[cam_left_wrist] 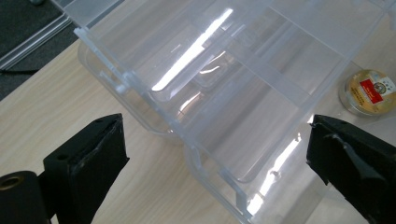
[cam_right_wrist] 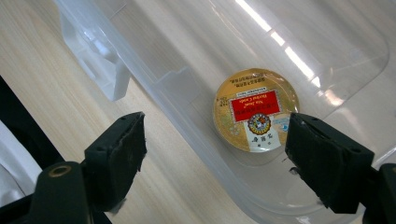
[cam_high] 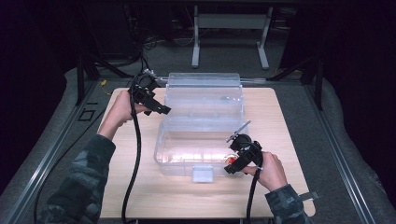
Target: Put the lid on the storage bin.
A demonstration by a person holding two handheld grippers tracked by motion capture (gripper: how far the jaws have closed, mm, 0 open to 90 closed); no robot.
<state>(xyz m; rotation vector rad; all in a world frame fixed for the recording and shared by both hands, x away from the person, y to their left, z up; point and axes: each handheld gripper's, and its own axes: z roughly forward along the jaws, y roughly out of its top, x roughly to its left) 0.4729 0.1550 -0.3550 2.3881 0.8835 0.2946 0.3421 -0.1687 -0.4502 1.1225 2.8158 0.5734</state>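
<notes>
The round tin (cam_right_wrist: 256,109) lies flat in the near right corner of the clear box (cam_high: 161,151), directly below the spread, empty right gripper (cam_high: 236,161), far nearer than the spread left gripper (cam_high: 156,106) by the lid (cam_high: 205,95).

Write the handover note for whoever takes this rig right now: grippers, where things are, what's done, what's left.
Left gripper: open, holding nothing, beside the raised lid of the clear plastic box.
Right gripper: open, empty, hovering at the box's front right corner above the round tin.
Things: the box sits open on the wooden table; the tin, gold with a red label, lies flat inside on the box floor.
Done: the lid is up and the tin is in the box.
Left: probably lower the lid and snap the front latch; neither is started yet.
</notes>
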